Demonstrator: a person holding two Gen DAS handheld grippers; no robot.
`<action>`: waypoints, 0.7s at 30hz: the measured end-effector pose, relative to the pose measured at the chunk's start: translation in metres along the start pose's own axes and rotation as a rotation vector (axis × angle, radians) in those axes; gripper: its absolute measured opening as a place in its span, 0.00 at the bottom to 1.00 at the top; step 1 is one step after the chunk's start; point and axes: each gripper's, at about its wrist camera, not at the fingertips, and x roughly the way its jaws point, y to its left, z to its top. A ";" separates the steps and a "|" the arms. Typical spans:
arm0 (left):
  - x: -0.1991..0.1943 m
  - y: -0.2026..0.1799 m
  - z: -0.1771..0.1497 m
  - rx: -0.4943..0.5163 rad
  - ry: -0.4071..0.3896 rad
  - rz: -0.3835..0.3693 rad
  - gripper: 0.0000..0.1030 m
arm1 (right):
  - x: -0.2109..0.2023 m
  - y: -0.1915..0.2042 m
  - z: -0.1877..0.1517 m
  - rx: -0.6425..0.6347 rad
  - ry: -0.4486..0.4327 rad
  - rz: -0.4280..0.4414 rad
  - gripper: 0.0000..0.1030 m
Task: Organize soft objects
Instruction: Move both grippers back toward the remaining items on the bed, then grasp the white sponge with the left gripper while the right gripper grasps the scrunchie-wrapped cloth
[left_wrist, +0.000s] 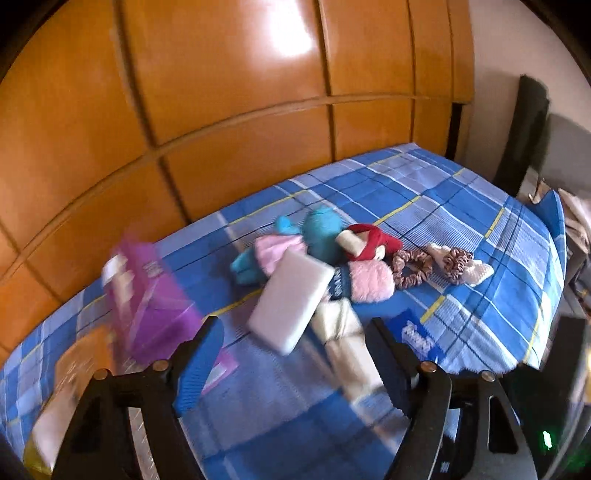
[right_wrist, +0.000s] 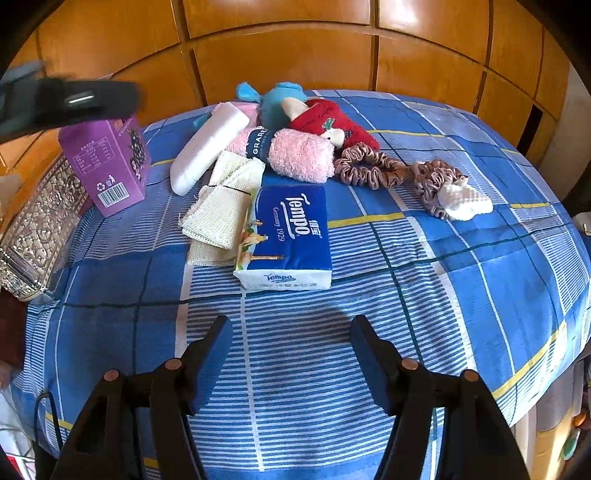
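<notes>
Glossy orange wooden wardrobe panels (right_wrist: 280, 55), blue plaid bedsheet (right_wrist: 424, 280), possibly a dark chair (left_wrist: 528, 136)

Bright daylight glares on the glossy wooden panels (left_wrist: 288, 33), the left wrist view is motion-blurred, the right sharp, both bent and dark-cornered by fisheye distortion.

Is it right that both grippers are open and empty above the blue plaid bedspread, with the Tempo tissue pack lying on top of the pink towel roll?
Not quite. The Tempo tissue pack lies flat on the blue plaid bedspread, in front of the pink towel roll, not on top of it; the right wrist view shows this. The rest holds: the left gripper and right gripper are open and empty.
</notes>
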 end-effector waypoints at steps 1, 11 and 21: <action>0.011 -0.003 0.007 0.015 0.007 -0.002 0.77 | 0.000 0.000 0.000 0.003 -0.001 0.004 0.67; 0.093 -0.002 0.039 0.054 0.106 0.008 0.85 | 0.001 -0.005 0.000 0.036 -0.002 0.044 0.68; 0.114 0.001 0.023 0.009 0.133 -0.064 0.52 | 0.002 -0.005 0.000 0.042 -0.018 0.054 0.69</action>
